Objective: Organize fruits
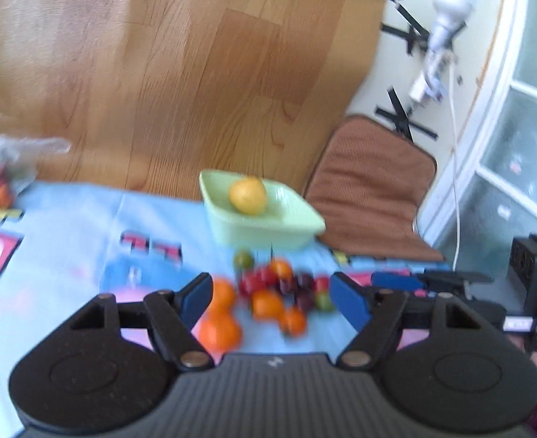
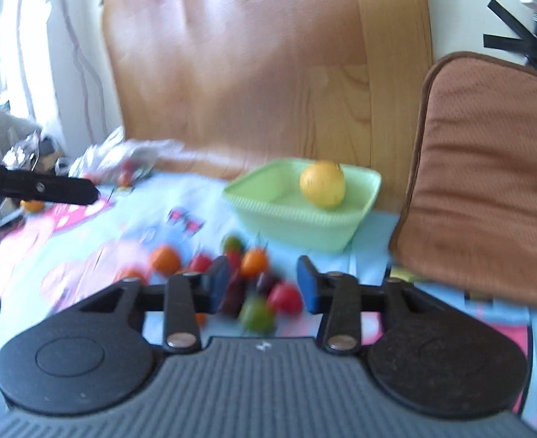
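Note:
A loose pile of small fruit (image 1: 268,295) lies on the blue patterned tablecloth (image 1: 85,241): oranges (image 1: 219,332), red and dark cherry-size fruits and green ones. Behind it a pale green tray (image 1: 261,233) holds one yellow lemon (image 1: 248,195). My left gripper (image 1: 272,292) hangs open just short of the pile, touching nothing. My right gripper (image 2: 264,281) is open over the pile's near side; a red fruit (image 2: 284,297) and a green fruit (image 2: 255,314) show in the gap, and motion blur hides any contact. The tray (image 2: 294,226) and lemon (image 2: 323,184) sit beyond.
A brown chair cushion (image 2: 487,168) stands right of the tray at the table's edge. A clear plastic bag (image 1: 2,160) with more fruit lies at the far left. Wooden floor (image 1: 195,73) lies beyond the table. The left gripper's black finger (image 2: 49,188) crosses the right view's left side.

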The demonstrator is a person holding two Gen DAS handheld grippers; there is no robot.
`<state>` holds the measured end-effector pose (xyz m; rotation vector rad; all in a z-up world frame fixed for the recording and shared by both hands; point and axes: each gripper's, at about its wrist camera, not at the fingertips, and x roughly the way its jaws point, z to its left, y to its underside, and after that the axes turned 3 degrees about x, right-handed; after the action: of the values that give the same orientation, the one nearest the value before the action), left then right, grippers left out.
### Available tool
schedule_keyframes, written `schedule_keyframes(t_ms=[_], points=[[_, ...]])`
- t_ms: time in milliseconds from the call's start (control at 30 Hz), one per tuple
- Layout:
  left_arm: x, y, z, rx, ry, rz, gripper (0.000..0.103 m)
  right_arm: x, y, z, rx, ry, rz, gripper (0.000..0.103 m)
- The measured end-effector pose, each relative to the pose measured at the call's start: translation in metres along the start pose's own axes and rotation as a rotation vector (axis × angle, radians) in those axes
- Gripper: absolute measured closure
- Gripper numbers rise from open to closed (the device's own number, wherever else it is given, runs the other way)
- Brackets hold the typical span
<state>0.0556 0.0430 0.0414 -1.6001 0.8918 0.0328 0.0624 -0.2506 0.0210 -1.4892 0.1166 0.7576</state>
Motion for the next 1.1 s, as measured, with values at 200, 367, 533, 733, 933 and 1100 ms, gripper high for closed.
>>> schedule_keyframes(t_ms=[200,367,533,733,933,1100], points=[[-0.005,0.05,-0.043,0.064,-0.056,0.008,0.026,0.014,0.021,0.005,-0.006,0.084,0.011,0.065],[0.006,0.071,-0.061,0.134,-0.152,0.023,0.024,0.04,0.012,-0.001,0.028,0.046,0.056,0.062],[0.024,0.074,-0.062,0.147,-0.167,0.078,0.058,0.049,0.013,0.005,0.004,0.035,0.085,0.072],[0.015,0.08,-0.056,0.09,-0.142,0.065,0.061,-0.003,0.038,0.028,-0.014,-0.015,0.053,0.072],[0.016,0.083,-0.061,0.115,-0.169,0.077,0.052,-0.032,0.068,0.061,-0.074,-0.062,0.035,0.072],[0.019,0.083,-0.064,0.147,-0.15,0.09,0.061,-0.024,0.073,0.073,-0.112,-0.033,0.057,0.072]])
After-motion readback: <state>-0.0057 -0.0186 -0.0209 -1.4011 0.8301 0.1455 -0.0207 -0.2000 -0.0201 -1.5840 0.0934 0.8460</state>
